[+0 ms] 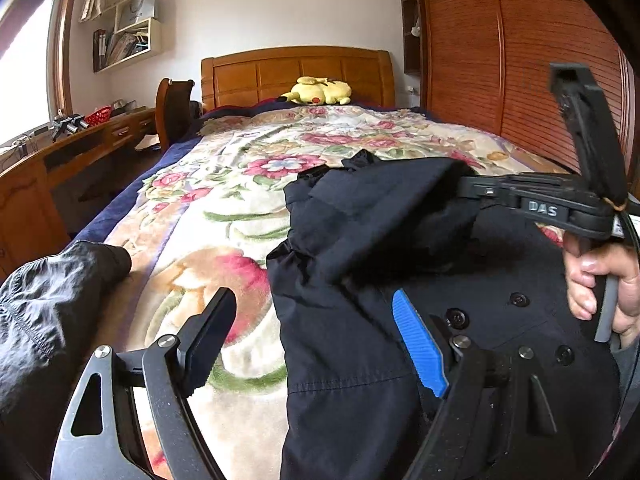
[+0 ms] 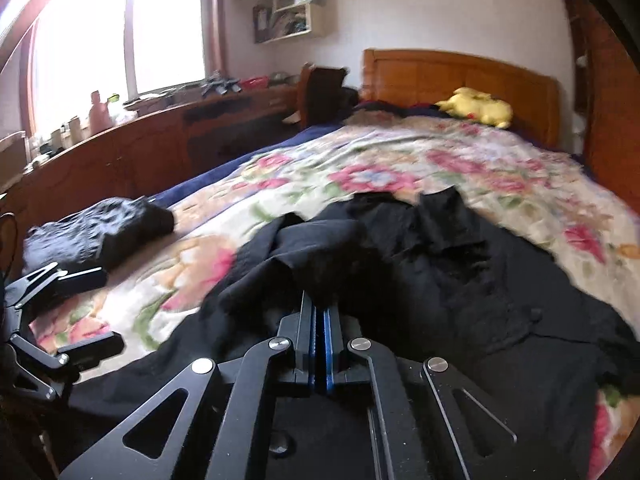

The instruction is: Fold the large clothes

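Right gripper [image 2: 320, 322] has its jaws pressed together, pinching a fold of the dark navy coat [image 2: 440, 280] that spreads ahead of it on the floral blanket [image 2: 400, 160]. Left gripper [image 1: 316, 336] is spread wide, straddling the coat's edge. Black jacket [image 1: 52, 304] lies left; yellow plush [image 1: 320, 91] far ahead by the headboard [image 1: 296, 72].

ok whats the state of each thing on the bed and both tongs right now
dark coat: spread out on the floral blanket, part folded over
black garment: bundled at the bed's edge
left tongs: open, straddling the coat's edge
right tongs: shut on coat fabric
yellow plush: lying by the headboard
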The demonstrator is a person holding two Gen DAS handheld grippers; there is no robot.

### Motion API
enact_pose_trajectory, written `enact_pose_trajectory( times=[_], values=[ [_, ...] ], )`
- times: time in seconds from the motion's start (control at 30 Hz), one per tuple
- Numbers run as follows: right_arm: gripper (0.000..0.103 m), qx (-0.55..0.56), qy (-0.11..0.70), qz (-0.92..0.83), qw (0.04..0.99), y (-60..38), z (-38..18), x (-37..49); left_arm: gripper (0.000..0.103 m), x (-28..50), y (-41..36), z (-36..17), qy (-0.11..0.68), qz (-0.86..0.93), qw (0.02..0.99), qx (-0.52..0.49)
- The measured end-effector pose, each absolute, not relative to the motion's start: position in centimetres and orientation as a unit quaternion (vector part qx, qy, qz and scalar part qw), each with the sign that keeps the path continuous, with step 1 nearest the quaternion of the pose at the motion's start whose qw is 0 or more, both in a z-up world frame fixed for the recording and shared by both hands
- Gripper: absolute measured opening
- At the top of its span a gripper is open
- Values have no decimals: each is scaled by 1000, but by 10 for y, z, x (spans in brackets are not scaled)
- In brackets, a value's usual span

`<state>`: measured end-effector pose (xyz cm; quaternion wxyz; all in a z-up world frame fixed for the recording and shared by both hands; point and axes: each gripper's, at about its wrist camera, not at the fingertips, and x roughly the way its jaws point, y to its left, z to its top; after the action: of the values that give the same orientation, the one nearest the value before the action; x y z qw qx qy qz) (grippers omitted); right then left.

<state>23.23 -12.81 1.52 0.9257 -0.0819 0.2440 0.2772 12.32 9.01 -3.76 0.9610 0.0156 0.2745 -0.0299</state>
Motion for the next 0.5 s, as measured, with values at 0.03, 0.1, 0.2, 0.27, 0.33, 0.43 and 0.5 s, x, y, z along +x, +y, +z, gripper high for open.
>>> enact_pose_trajectory(
  times=[0.03,0.1,0.2,0.27,0.33,0.43,0.5],
  values=[
    [2,-79,242,273,928,-135,17,230,81,122,89,-36,273,-34,961,14],
    [2,-78,242,259,932,-147,18,225,81,120,85,-33,267,-38,963,15],
    [3,-80,245,233,938,-164,17,222,81,120,76,-30,263,-39,964,22],
    [3,-81,250,221,939,-172,15,223,81,120,71,-28,257,-40,965,27],
    [3,-93,256,195,942,-179,11,227,81,119,65,-24,245,-41,968,31],
    [3,-94,270,176,942,-191,6,227,81,120,57,-22,242,-45,969,32],
    [3,-98,274,165,942,-190,4,227,81,122,53,-22,245,-52,968,30]
  ],
)
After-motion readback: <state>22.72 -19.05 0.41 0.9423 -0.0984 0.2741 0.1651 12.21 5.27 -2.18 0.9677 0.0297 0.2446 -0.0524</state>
